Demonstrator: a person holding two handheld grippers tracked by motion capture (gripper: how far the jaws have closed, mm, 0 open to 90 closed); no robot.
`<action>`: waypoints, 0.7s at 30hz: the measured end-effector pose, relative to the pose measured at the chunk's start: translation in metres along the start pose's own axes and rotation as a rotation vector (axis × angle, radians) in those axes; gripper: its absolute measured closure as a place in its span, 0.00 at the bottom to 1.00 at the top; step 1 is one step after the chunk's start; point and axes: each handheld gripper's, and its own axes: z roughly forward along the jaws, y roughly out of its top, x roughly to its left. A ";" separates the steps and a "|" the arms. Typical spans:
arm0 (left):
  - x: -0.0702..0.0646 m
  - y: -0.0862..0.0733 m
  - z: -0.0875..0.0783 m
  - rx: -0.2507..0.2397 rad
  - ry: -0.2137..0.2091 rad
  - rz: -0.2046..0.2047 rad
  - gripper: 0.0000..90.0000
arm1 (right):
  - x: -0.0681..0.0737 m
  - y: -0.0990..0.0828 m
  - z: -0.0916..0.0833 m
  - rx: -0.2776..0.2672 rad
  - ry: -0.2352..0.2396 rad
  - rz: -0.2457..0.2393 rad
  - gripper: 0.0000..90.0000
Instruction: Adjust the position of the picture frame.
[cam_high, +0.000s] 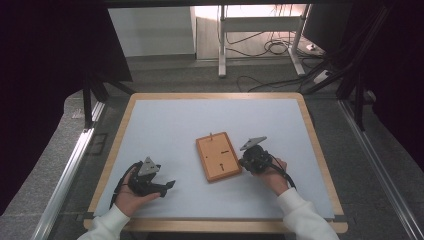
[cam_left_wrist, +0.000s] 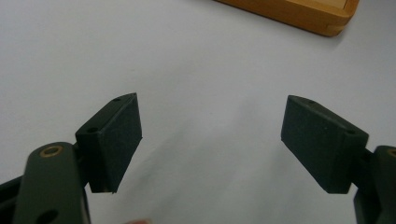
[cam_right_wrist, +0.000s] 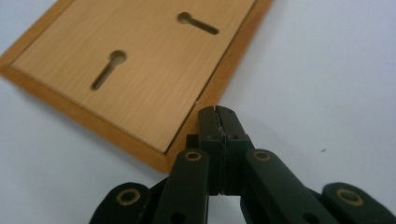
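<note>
Wooden frame (cam_high: 218, 156): lying flat, back side up, near the middle of the table, turned slightly off square; two keyhole slots (cam_right_wrist: 109, 68) cut in its back panel; a small peg sticking out at its far edge.
Right gripper (cam_right_wrist: 218, 112): jaws pressed together with nothing between them, tips at the frame's near right corner, just over its raised border; touching or only hovering, cannot tell. Seen from above (cam_high: 248, 161), just beside the frame's right edge, held in the right hand (cam_high: 274, 172).
Left gripper (cam_left_wrist: 211, 135): jaws spread wide, nothing between the pads (cam_left_wrist: 122, 140), only bare table beneath; a corner of the frame (cam_left_wrist: 322, 18) well ahead at upper right. From above (cam_high: 169, 186), well apart from the frame, to its lower left, held in the left hand (cam_high: 131, 196).
Containers: frame holding nothing visible from this side.
Surface: pale grey-blue mat (cam_high: 165, 125) on a wood-edged table (cam_high: 125, 125).
Room: grey floor, white desk legs (cam_high: 221, 45) and loose cables (cam_high: 270, 47) beyond the far edge; dark curtains at both sides.
</note>
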 end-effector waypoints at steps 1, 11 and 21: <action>0.000 0.000 0.000 0.001 0.000 0.001 0.22 | 0.000 0.000 0.000 0.000 0.000 0.000 1.00; -0.001 0.000 0.000 0.001 -0.002 0.002 0.22 | 0.008 -0.011 -0.006 -0.015 0.032 0.022 1.00; -0.002 0.000 0.000 0.001 -0.001 0.001 0.22 | 0.035 -0.008 -0.002 -0.024 0.128 -0.010 1.00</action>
